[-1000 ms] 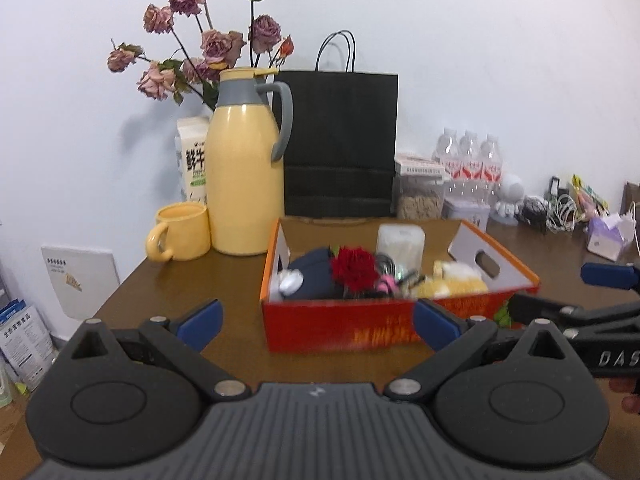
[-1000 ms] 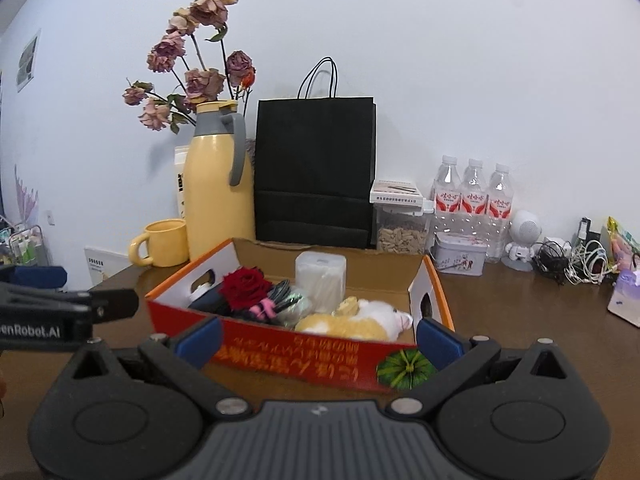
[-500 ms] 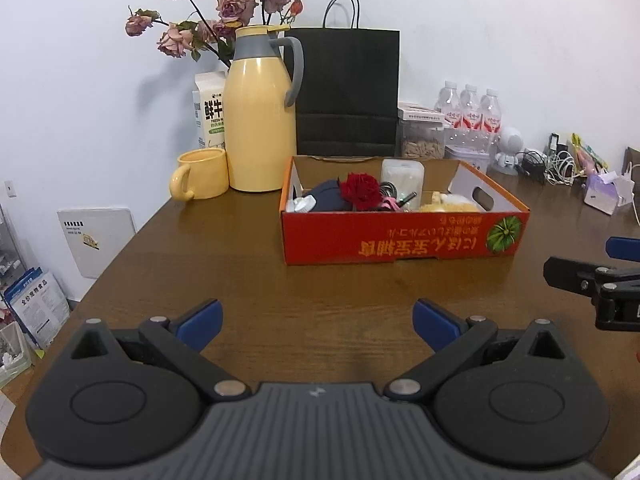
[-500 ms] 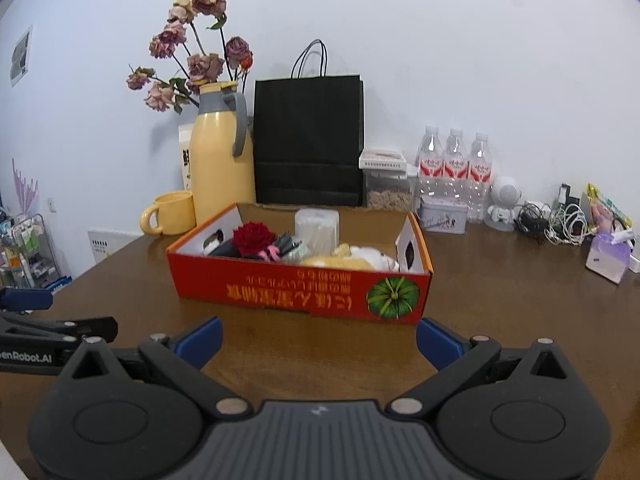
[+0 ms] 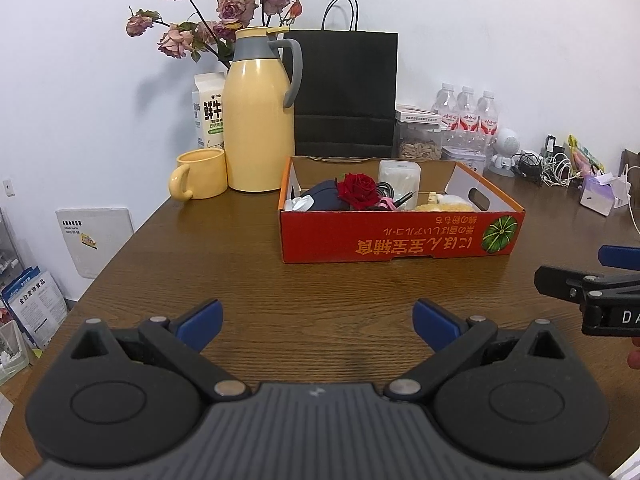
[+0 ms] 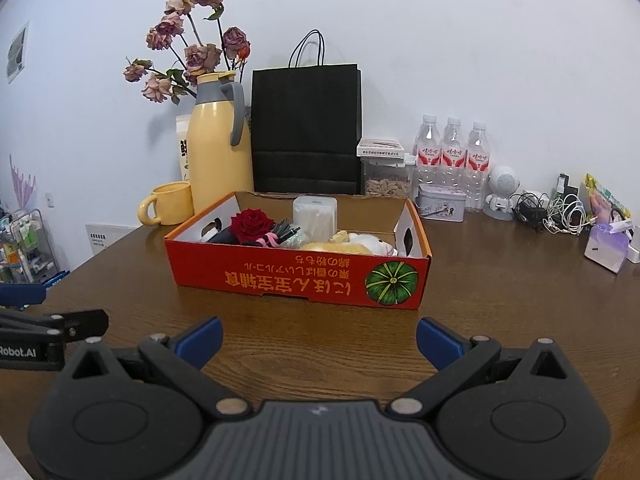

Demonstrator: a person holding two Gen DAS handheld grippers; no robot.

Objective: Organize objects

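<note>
The left gripper [image 5: 316, 320] and the right gripper [image 6: 319, 338] both hang above the near part of the wooden desk [image 5: 240, 272], fingers spread wide and holding nothing. Bare wood lies between each gripper and the red cardboard box [image 6: 298, 276], which sits mid-desk, well apart from both.

Inside the box a red rose [image 6: 252, 222] lies toward the left on something dark. A pink item [image 6: 269, 239] and black cords lie beside the rose. A clear plastic container [image 6: 315, 216] stands near the back wall, and a yellow and white plush [image 6: 348, 244] lies at the right end.

Behind the box stand a yellow thermos jug [image 5: 258, 120] with a yellow mug [image 5: 198, 174] just beside it, a milk carton [image 5: 208, 110], dried roses [image 5: 208, 28], and a black paper bag [image 5: 346, 92]. To the right are a jar of seeds [image 6: 386, 178], three water bottles [image 6: 452, 156], a small tin [image 6: 441, 202], a white robot figure [image 6: 500, 192], tangled cables [image 6: 548, 210] and a purple tissue pack [image 6: 606, 246].
</note>
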